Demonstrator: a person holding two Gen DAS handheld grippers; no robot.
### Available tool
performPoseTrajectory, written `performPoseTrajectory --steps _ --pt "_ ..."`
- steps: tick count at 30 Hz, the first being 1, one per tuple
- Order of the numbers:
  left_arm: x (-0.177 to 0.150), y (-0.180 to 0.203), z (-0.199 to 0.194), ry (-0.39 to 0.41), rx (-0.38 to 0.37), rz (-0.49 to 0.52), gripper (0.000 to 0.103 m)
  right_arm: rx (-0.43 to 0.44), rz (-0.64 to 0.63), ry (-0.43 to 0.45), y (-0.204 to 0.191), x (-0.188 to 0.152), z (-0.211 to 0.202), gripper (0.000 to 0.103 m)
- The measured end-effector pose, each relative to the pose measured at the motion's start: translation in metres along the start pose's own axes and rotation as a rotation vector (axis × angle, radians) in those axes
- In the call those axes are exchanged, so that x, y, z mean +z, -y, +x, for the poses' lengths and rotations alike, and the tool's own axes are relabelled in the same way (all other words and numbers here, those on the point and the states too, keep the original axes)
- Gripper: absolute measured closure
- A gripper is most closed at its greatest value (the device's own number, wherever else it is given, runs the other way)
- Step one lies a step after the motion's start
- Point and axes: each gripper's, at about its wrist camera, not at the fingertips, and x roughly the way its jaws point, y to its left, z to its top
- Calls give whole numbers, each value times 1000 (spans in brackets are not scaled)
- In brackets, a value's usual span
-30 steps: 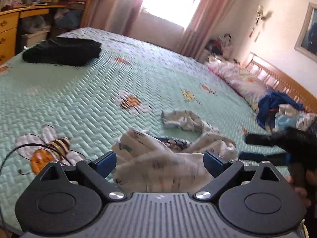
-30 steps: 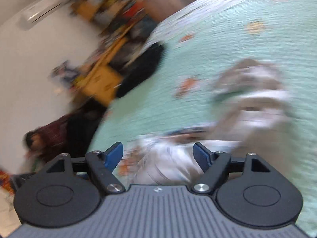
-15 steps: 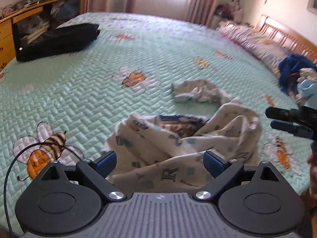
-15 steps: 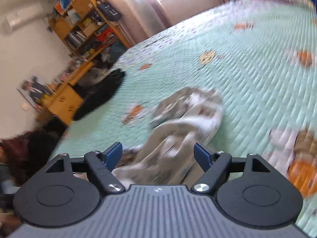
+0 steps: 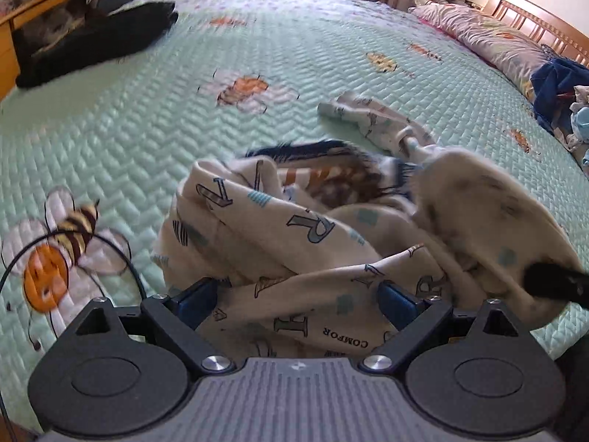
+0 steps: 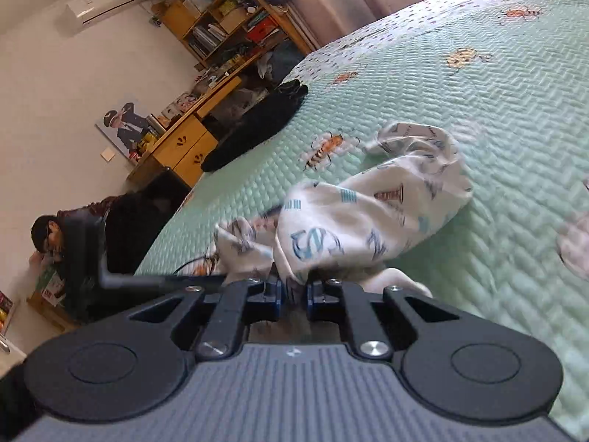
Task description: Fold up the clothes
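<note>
Two tools work one crumpled cream garment (image 5: 302,243) on the bed (image 5: 147,118). My right tool (image 6: 293,296) is closing on a bunched fold at six o'clock; my left tool (image 5: 298,300) gapes apart. Blur hides layers, so I may pinch several.

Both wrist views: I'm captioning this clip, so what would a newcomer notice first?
A crumpled cream garment printed with letters lies on a mint bee-patterned quilt. The right gripper is closing on its edge; the left gripper stands open around another fold. A black garment lies at the bed's far corner.
</note>
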Motion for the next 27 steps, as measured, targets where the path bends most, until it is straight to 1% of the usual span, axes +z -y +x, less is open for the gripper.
performPoseTrajectory --steps 3,6,8,9,10,11,12,13,14,15,16,18,19,20,21,22,23,25,26,27 --pt "-5 -4 1 -5 -5 -16 8 -84 101 20 26 -6 -15 90" --pt "-3 -8 1 0 -10 -38 8 -81 189 68 41 1 -23 90" --pt "1 -10 3 8 -12 -51 13 -70 194 95 37 12 -20 90" --pt "3 -10 5 13 -9 -54 23 -52 204 123 34 21 -19 90" --pt "5 -12 6 15 0 -59 39 -25 226 162 33 31 -20 91" --pt "9 -15 3 23 -3 -70 49 2 249 201 32 41 -22 92" --pt "13 -18 0 31 -6 -81 70 37 278 251 31 52 -26 92" --pt "15 -21 -9 55 -23 -94 78 75 299 311 30 61 -36 94" --pt "20 -26 -21 98 -28 -111 79 112 297 391 26 71 -52 102" --pt "25 -30 -33 139 -21 -120 86 151 285 486 20 82 -71 102" --pt "31 -34 -49 193 -12 -127 93 164 261 564 14 92 -90 102" --pt "43 -43 -77 287 -24 -138 94 147 192 692 3 107 -128 101" --pt "47 -47 -89 327 -41 -145 94 128 149 716 -4 113 -141 94" --pt "49 -50 -97 356 -44 -147 93 109 112 684 -9 115 -144 78" --pt "51 -53 -105 384 -45 -150 91 98 83 631 -14 115 -143 62" --pt "50 -54 -106 390 -26 -148 90 84 71 575 -16 109 -136 25" --pt "48 -54 -101 371 -4 -155 90 66 71 517 -17 101 -124 10" --pt "40 -52 -84 305 -6 -172 89 1 59 370 -16 74 -85 11" --pt "34 -49 -78 281 -6 -173 86 -40 58 301 -14 62 -64 11" --pt "28 -46 -72 258 -6 -174 81 -83 70 242 -10 49 -41 11"
